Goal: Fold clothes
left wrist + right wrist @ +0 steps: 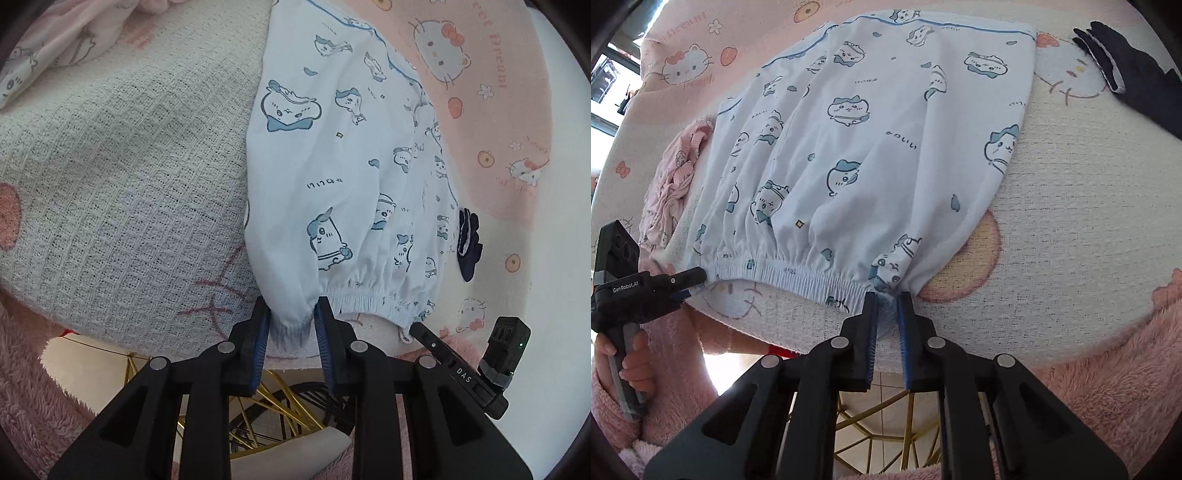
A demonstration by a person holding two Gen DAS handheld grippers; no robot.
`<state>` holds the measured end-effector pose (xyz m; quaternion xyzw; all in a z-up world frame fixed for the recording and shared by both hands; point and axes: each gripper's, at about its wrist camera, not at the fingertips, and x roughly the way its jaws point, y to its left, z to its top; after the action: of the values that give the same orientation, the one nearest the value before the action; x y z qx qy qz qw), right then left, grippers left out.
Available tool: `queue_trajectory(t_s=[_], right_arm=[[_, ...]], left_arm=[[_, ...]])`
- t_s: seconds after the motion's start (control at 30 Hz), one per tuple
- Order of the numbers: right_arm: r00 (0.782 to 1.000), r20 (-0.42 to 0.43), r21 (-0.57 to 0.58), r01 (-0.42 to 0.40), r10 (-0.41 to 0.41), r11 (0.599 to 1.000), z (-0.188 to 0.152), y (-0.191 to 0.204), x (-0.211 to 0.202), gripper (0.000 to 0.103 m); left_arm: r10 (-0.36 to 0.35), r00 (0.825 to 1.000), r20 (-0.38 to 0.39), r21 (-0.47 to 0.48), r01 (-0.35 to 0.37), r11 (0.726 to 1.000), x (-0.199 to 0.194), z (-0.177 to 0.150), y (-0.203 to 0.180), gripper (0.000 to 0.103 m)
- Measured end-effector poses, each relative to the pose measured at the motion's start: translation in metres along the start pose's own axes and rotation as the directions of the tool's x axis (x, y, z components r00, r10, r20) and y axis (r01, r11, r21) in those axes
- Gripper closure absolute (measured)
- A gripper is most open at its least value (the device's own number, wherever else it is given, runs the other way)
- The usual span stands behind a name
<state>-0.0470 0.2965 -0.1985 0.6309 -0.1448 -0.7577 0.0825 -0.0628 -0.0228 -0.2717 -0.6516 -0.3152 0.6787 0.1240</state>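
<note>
Shorts [332,166]: pale blue printed pair, spread flat on the blanket-covered bench [129,166], elastic waistband along the near edge.
Left wrist view: left tool [291,317] straddles one waistband corner, jaws parted, pads look clear of the gathered cloth; legs run straight away from it.
Right wrist view: right tool [886,301] is clenched on the opposite waistband corner.
Axis: the waistband [798,275] spans between the two tools, each hand at its own end.
Judgement: a fold away from the person suits.
</note>
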Motion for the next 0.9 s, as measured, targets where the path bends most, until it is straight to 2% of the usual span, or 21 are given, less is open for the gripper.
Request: queue_trajectory(t_s=[0.2, 0.27, 0.33, 0.37, 0.4, 0.43, 0.57, 0.67, 0.8, 0.9], right_arm=[[0.999, 0.030, -0.019, 0.038, -0.037, 0.999, -0.001, 0.004, -0.008, 0.093], [1.000, -0.003, 0.004, -0.031, 0.031, 1.000, 0.001, 0.002, 0.001, 0.087], [0.992, -0.040, 0.039, -0.120, 0.121, 0.992, 0.003, -0.003, 0.011, 0.066], [0.990, -0.039, 0.043, -0.135, 0.136, 0.990, 0.004, -0.005, 0.011, 0.066], [0.988, -0.038, 0.047, -0.149, 0.151, 0.988, 0.005, -0.006, 0.011, 0.070], [0.986, -0.037, 0.049, -0.159, 0.161, 0.986, 0.006, -0.007, 0.011, 0.093], [0.991, 0.003, 0.010, -0.137, 0.137, 0.990, -0.006, -0.001, -0.009, 0.095], [0.992, 0.034, 0.005, -0.124, 0.124, 0.992, -0.011, -0.001, -0.026, 0.096], [0.997, -0.004, 0.011, -0.079, 0.079, 0.997, -0.012, -0.001, -0.020, 0.096], [0.999, -0.035, -0.021, -0.030, 0.029, 0.999, -0.013, -0.001, -0.014, 0.095]], left_arm=[[0.075, 0.997, 0.007, 0.093, -0.076, 0.993, 0.004, -0.001, -0.014, 0.074], [0.101, 0.995, 0.018, 0.131, -0.103, 0.986, 0.005, -0.001, -0.018, 0.074], [0.156, 0.987, 0.046, 0.178, -0.162, 0.971, 0.007, -0.003, -0.026, 0.086], [0.180, 0.982, 0.056, 0.201, -0.187, 0.962, 0.007, -0.004, -0.030, 0.092], [0.181, 0.981, 0.064, 0.207, -0.190, 0.960, 0.005, -0.005, -0.032, 0.093], [0.178, 0.981, 0.070, 0.212, -0.189, 0.959, 0.001, -0.007, -0.034, 0.093], [0.164, 0.983, 0.086, 0.231, -0.180, 0.956, -0.014, -0.012, -0.038, 0.094], [0.164, 0.984, 0.067, 0.224, -0.174, 0.959, -0.018, -0.013, -0.033, 0.094], [0.196, 0.980, 0.039, 0.230, -0.200, 0.953, -0.008, -0.014, -0.033, 0.094], [0.249, 0.969, 0.011, 0.251, -0.244, 0.937, 0.002, -0.013, -0.035, 0.091]])
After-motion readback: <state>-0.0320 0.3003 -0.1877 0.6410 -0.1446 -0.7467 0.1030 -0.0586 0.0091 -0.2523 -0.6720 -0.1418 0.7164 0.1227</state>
